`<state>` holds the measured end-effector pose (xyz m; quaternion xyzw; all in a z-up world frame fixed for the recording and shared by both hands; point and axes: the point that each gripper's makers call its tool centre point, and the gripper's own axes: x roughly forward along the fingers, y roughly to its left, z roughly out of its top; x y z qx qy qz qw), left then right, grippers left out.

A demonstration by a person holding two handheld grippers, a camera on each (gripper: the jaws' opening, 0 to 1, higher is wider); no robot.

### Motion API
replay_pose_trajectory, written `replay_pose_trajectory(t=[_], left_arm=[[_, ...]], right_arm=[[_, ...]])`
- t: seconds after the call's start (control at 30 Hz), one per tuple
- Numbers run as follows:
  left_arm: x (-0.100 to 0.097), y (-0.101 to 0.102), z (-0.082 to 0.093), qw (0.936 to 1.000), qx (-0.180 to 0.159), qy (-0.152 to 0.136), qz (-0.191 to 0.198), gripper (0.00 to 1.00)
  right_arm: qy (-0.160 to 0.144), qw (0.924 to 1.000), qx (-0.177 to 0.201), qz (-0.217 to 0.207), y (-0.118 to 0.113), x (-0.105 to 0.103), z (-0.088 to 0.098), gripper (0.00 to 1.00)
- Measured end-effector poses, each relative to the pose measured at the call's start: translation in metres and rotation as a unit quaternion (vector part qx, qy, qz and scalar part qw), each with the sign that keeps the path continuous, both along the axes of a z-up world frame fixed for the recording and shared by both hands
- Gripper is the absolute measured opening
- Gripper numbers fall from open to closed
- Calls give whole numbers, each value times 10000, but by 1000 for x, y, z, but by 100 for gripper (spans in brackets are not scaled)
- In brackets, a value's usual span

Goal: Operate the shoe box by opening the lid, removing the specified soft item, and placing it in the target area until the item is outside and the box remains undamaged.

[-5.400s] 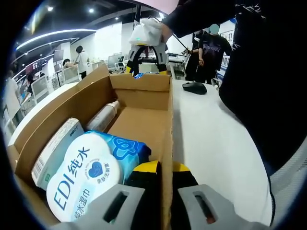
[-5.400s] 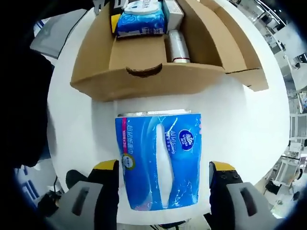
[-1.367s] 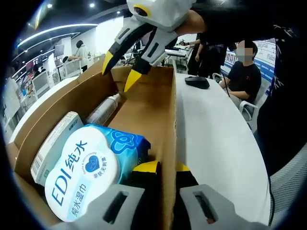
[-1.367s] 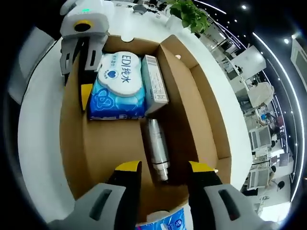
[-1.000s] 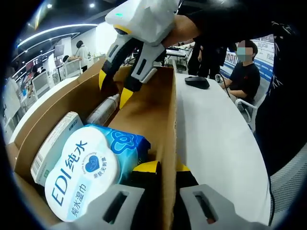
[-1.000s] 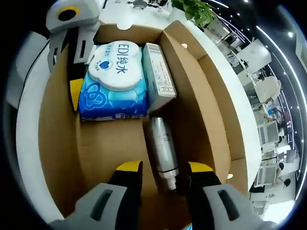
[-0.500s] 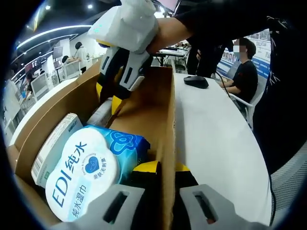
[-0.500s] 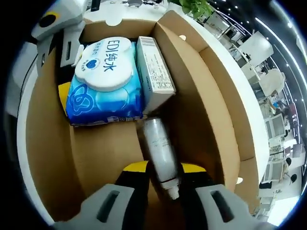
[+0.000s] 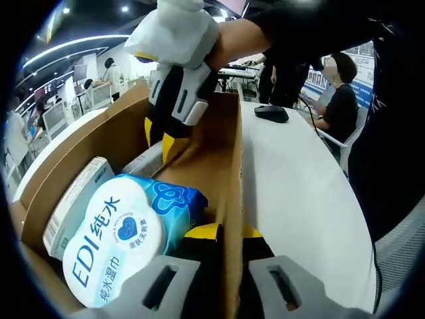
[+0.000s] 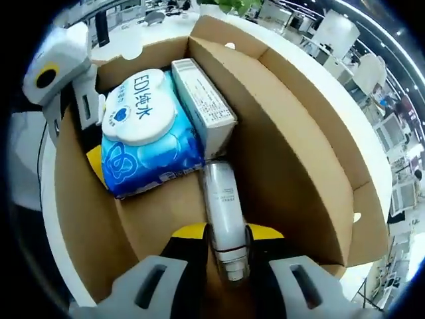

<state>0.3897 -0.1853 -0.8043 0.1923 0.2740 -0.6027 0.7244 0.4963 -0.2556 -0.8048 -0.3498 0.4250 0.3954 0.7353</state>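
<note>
An open cardboard shoe box (image 9: 229,166) (image 10: 73,199) lies on a white table. Inside it are a blue and white wet wipes pack (image 9: 116,239) (image 10: 143,126), a long white carton (image 9: 73,203) (image 10: 202,103) and a silver bottle (image 9: 143,161) (image 10: 221,199). My left gripper (image 9: 226,236) (image 10: 86,149) is shut on the box's side wall, one jaw inside and one outside. My right gripper (image 10: 228,242) (image 9: 159,138) reaches down into the box, its yellow-tipped jaws pressed against both sides of the bottle near its cap end.
The box's lid flap (image 10: 312,133) stands open along the far side. A black mouse (image 9: 269,113) lies on the white table (image 9: 299,199) beyond the box. A seated person (image 9: 339,86) and office desks are behind.
My right gripper has gone down into the box and drawn its jaws in around the silver bottle. My left gripper has kept its hold on the box wall.
</note>
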Motion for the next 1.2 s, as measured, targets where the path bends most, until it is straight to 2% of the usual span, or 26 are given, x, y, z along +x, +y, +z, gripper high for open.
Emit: replay_pose_trajectory(t=[0.1, 0.23, 0.47, 0.63, 0.73, 0.8, 0.83, 1.07, 1.17, 1.2], left_arm=[[0, 0, 0, 10000, -1, 1, 1, 1], [0, 0, 0, 10000, -2, 0, 4, 1], [0, 0, 0, 10000, -3, 4, 6, 1], [0, 0, 0, 10000, -3, 10, 6, 1], [0, 0, 0, 10000, -4, 6, 7, 1], [0, 0, 0, 10000, -4, 6, 7, 1], [0, 0, 0, 10000, -4, 4, 6, 1], [0, 1, 1, 10000, -4, 7, 7, 1], [-1, 1, 1, 10000, -5, 6, 6, 1], [-1, 1, 1, 10000, -4, 6, 5, 1]], right_arm=[[71, 9998, 17, -159, 1, -7, 1, 19], [216, 9974, 144, -674, 0, -16, 1, 19], [251, 9947, 206, -971, -2, -26, 1, 19], [259, 9950, 283, -920, -3, -25, 1, 20], [346, 9912, 585, -1137, 2, -23, 4, 28], [443, 9895, 840, -1085, 11, -26, 6, 32], [409, 9900, 830, -1066, 12, -25, 6, 33], [317, 9915, 784, -992, 16, -23, -3, 32], [293, 9926, 676, -968, 15, -25, -8, 27], [284, 9929, 646, -963, 14, -24, -8, 23]])
